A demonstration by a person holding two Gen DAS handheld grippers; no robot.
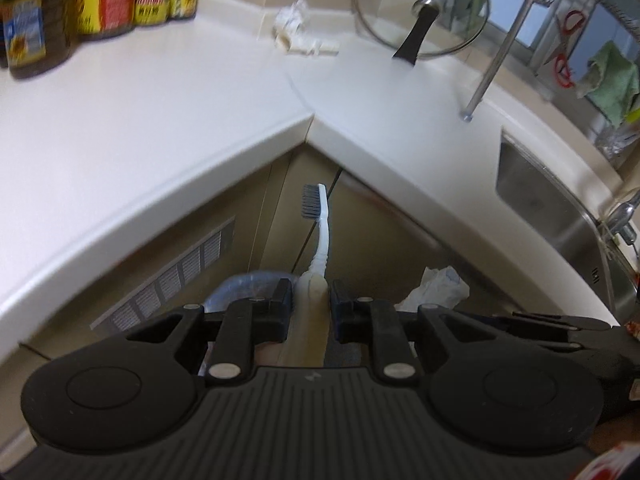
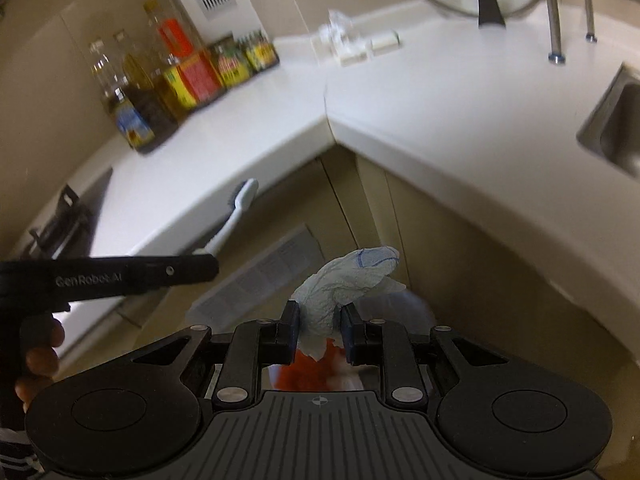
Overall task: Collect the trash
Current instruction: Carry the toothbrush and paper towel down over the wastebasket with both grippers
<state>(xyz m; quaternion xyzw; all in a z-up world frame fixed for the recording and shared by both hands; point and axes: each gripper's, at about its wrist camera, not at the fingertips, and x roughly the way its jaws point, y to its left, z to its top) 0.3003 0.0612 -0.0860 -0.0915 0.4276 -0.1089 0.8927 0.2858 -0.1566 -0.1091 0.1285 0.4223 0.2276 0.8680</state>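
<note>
**Both grippers loaded, hanging in front of the corner counter**

Ahead, a white L-shaped countertop (image 1: 168, 120) wrapping round an inner corner. On its left wing, a row of oil bottles and labelled jars (image 1: 108, 0) against the wall. Deep in the corner, more rubbish on the surface: crumpled white paper (image 1: 294, 18) with small white scraps just beside it. To the right of that, a glass pot lid (image 1: 420, 12) with a black handle leaning at the wall, then a chrome rack leg (image 1: 496, 52) planted on the counter, and a steel sink (image 1: 552, 208) sunk into the right wing. Green cloth (image 1: 612, 80) draped on the rack behind. Below the counter edge, beige cabinet doors and a slatted vent grille (image 1: 176, 272).

Left gripper (image 1: 312, 304) clenched tight on a toothbrush (image 1: 320, 236), handle pinched between the pads, dark bristled head sticking up toward the counter corner. Right gripper (image 2: 320, 330) nipped in on a crumpled pale-blue paper towel (image 2: 344, 280), wad bulging out above the fingers. Underneath, blurred, something orange and white and a pale rim; not clear enough to name. Side by side, both loads short of the counter edge, nothing between them and the cabinet front.
</note>
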